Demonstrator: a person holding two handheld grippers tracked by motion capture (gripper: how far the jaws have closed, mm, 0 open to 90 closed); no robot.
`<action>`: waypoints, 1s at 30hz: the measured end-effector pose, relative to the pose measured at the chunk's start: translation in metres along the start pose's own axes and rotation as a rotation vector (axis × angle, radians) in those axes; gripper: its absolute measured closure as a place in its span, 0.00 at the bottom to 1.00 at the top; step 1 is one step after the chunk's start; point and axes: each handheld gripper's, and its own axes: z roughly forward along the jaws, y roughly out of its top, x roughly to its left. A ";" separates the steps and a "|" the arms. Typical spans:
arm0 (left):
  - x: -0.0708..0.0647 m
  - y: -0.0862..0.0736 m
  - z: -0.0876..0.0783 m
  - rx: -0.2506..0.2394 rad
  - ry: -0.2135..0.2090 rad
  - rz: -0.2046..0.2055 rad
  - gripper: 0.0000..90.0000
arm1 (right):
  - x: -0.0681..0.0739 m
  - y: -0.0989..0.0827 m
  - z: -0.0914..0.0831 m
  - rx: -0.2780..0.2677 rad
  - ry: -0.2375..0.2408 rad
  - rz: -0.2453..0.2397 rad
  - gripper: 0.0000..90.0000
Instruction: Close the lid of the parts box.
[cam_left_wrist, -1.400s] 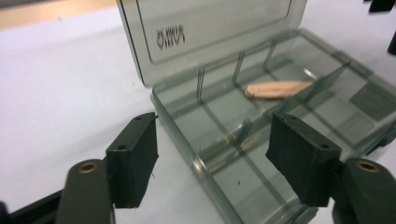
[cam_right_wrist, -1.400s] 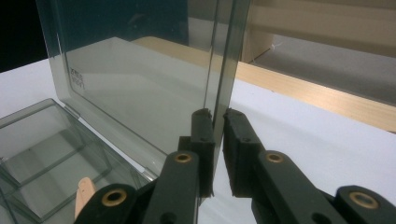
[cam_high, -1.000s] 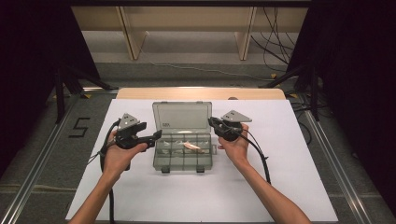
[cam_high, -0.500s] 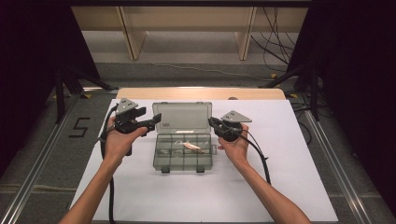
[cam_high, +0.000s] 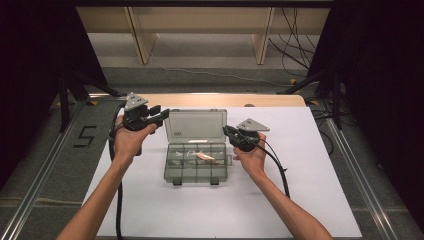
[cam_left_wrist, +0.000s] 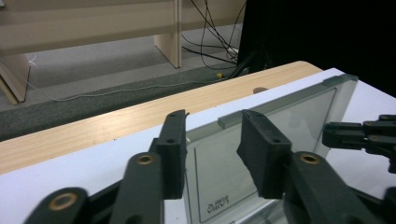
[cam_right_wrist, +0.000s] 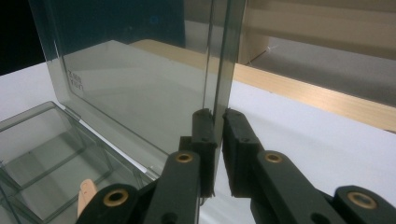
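Note:
A clear plastic compartment box lies in the middle of the white sheet, its lid standing up at the back. A small tan piece lies in one compartment. My right gripper is shut on the lid's right edge; in the right gripper view its jaws pinch the lid at my right gripper, with the box and the tan piece below. My left gripper is open at the lid's upper left corner. In the left gripper view my left gripper frames the lid, apart from it.
The white sheet covers a wooden table whose far edge shows behind the box. Cables trail from both grippers toward the person. Wooden shelf legs and loose cables stand on the floor beyond. The right gripper's jaws show in the left gripper view.
My left gripper has moved from the box's left side up and back to the lid's upper left corner. The right gripper and lid have stayed put.

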 end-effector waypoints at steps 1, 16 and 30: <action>0.001 0.001 0.002 -0.003 -0.001 -0.003 0.78 | 0.000 0.000 0.000 -0.002 0.002 -0.001 0.93; 0.006 0.011 0.026 0.048 0.010 0.015 1.00 | 0.001 -0.001 0.000 -0.017 -0.008 0.000 0.93; 0.013 0.012 0.043 0.085 0.011 0.064 1.00 | 0.001 -0.001 0.000 -0.020 -0.009 -0.002 0.93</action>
